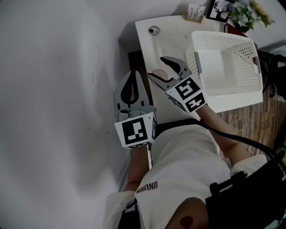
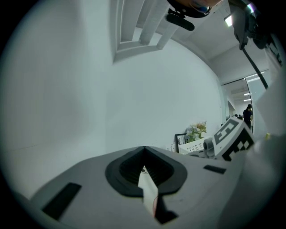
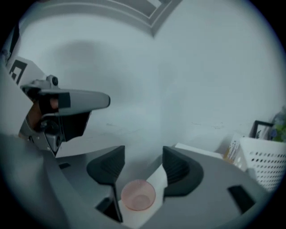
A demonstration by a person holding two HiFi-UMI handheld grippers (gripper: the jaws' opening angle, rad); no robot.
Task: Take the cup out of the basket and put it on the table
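Note:
A small pink cup stands upright on the white table near its front-left edge. The right gripper view shows the cup below and between the jaws, apart from both pads. My right gripper hovers just above it, open and holding nothing. The white perforated basket sits to the right on the table and looks empty. My left gripper hangs off the table's left side near the wall, jaws shut with nothing in them. In the left gripper view the basket is far off.
At the table's far edge stand a flower bunch, a picture frame and a small card holder. A small round object lies near the far-left corner. A plain wall runs along the left.

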